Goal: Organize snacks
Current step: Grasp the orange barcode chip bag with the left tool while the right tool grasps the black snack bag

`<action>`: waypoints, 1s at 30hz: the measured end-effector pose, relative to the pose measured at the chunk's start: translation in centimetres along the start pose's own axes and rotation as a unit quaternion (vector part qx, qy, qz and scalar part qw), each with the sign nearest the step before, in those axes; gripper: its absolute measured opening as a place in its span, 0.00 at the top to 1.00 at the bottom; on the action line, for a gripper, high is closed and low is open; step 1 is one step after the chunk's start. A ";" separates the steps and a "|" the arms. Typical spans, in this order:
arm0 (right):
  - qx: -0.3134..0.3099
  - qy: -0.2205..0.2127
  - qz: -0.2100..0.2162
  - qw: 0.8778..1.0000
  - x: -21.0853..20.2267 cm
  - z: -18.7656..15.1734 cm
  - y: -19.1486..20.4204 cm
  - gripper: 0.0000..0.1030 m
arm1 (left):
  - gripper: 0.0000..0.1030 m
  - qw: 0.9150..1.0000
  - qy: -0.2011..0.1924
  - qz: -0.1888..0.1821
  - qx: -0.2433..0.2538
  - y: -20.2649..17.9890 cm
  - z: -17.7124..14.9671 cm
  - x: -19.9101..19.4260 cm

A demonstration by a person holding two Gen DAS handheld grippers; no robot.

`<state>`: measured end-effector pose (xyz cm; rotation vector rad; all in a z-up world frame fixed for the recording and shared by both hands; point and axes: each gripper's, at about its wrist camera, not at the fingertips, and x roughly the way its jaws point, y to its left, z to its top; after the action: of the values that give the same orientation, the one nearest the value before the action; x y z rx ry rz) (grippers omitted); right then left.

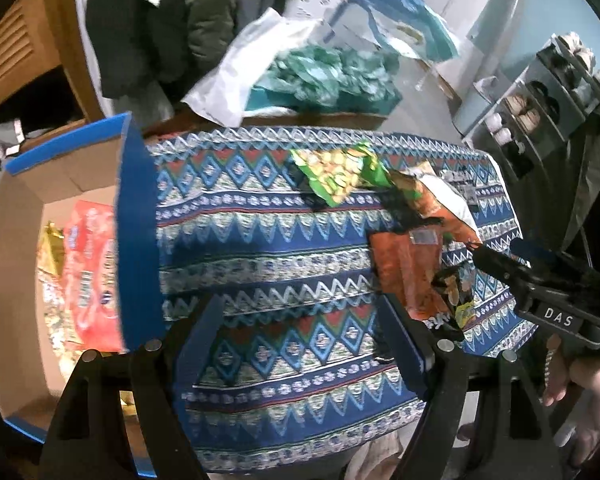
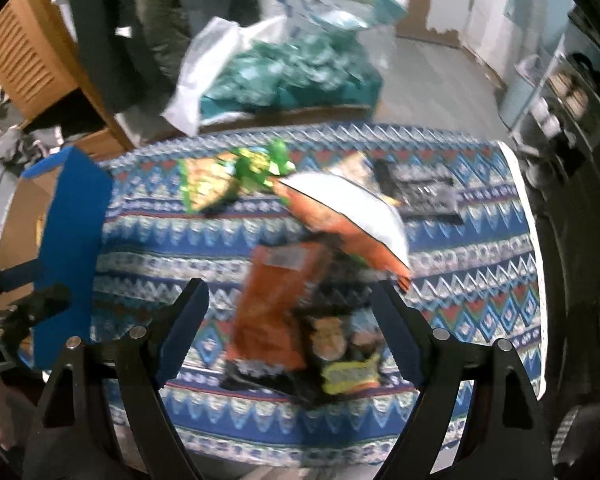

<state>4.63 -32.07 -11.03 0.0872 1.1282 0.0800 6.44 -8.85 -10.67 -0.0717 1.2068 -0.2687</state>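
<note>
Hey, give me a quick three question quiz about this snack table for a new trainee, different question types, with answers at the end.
1. True or false: the left gripper is holding a snack.
2. Where does the red snack bag lie? A) in the cardboard box B) on the tablecloth C) on the floor
3. Fill in: the snack nearest the right gripper is the ___ bag.

Key: 1 false, both grippers are open and empty. 2 A. 3 orange.

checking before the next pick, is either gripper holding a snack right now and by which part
Nothing is held. The left gripper and the right gripper are both open, with only the patterned cloth and loose snack bags beyond them.
</note>
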 end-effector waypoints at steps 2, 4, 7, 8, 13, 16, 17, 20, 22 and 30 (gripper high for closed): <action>0.007 0.007 -0.006 1.000 0.6 -0.6 -1.1 0.19 | 0.21 1.000 0.007 -0.005 0.005 -0.8 0.0 0.7; 0.011 0.014 -0.011 1.000 1.3 -1.1 -2.0 0.19 | 0.21 1.000 0.015 -0.005 0.013 -1.8 -0.1 1.6; 0.022 0.033 -0.021 0.999 2.8 -1.8 -3.5 0.19 | 0.21 0.999 0.031 -0.005 0.022 -3.1 -0.2 3.3; 0.026 0.038 -0.023 0.999 3.2 -2.0 -3.9 0.19 | 0.21 0.999 0.036 -0.008 0.024 -3.5 -0.3 3.8; 0.032 0.066 -0.015 0.997 5.3 -3.0 -4.9 0.19 | 0.21 0.998 0.057 -0.012 0.035 -5.3 -0.5 6.0; 0.030 0.079 -0.006 0.996 6.2 -3.6 -5.1 0.19 | 0.21 0.997 0.065 -0.011 0.041 -5.9 -0.6 6.8; 0.029 0.081 -0.005 0.996 6.4 -3.7 -5.0 0.19 | 0.21 0.997 0.067 -0.011 0.042 -6.0 -0.6 7.1; 0.027 0.090 -0.005 0.996 7.4 -4.0 -5.0 0.19 | 0.21 0.996 0.076 -0.014 0.037 -6.1 -0.6 7.9; 0.025 0.099 -0.001 0.995 8.2 -4.3 -4.9 0.19 | 0.21 0.996 0.083 -0.019 0.029 -6.0 -0.6 8.5; 0.024 0.122 0.003 0.992 9.6 -4.9 -5.1 0.36 | 0.21 0.994 0.099 -0.038 -0.006 -6.1 -0.3 10.1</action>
<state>4.37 -35.97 -22.34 0.1250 1.3739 0.0696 8.46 -17.18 -18.76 -0.1030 1.4039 -0.3422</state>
